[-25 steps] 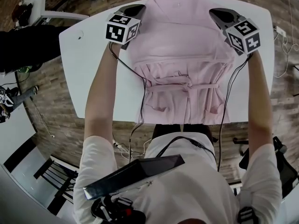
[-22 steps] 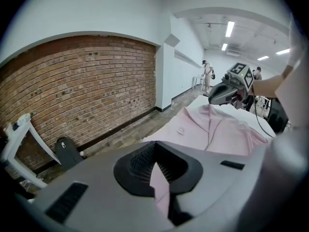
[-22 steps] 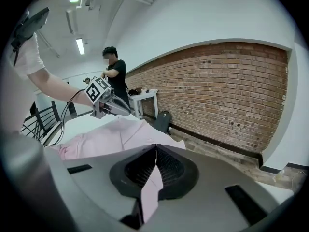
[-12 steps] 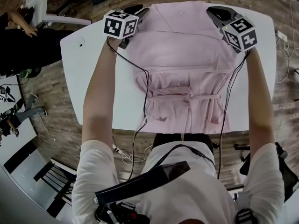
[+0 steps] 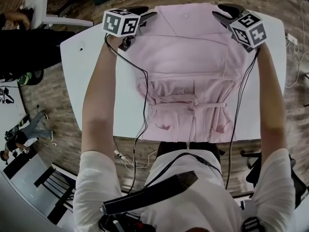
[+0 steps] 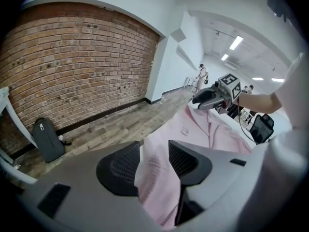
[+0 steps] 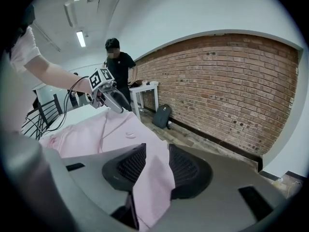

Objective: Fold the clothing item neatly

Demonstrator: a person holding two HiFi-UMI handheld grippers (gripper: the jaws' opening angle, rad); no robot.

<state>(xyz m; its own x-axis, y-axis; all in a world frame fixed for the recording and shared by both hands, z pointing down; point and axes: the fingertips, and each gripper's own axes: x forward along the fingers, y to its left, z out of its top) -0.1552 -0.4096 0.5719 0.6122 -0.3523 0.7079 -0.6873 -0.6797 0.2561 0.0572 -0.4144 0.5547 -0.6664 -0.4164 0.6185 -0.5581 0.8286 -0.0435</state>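
Note:
A pink garment [image 5: 188, 71] lies spread on the white table [image 5: 72, 57], collar end at the far edge, a tie belt across its lower part. My left gripper [image 5: 144, 13] sits at the garment's far left corner, my right gripper [image 5: 223, 11] at the far right corner. In the left gripper view the jaws [image 6: 154, 163] stand apart with a fold of pink cloth [image 6: 159, 178] loose between the pads. The right gripper view shows the same: jaws [image 7: 157, 166] apart, cloth [image 7: 149, 187] lying between them. Both pairs of jaws have just been opening.
Cables run from both grippers along the arms. A person in black [image 7: 118, 62] stands beyond the table near a small white table [image 7: 145, 88]. A dark backpack [image 7: 161, 115] leans at the brick wall. Wooden floor surrounds the table; a chair [image 5: 58, 182] stands lower left.
Both grippers have shifted a little toward the far table edge and sunk with the garment's top corners. Their jaws have opened, and the cloth now lies flatter at the far edge.

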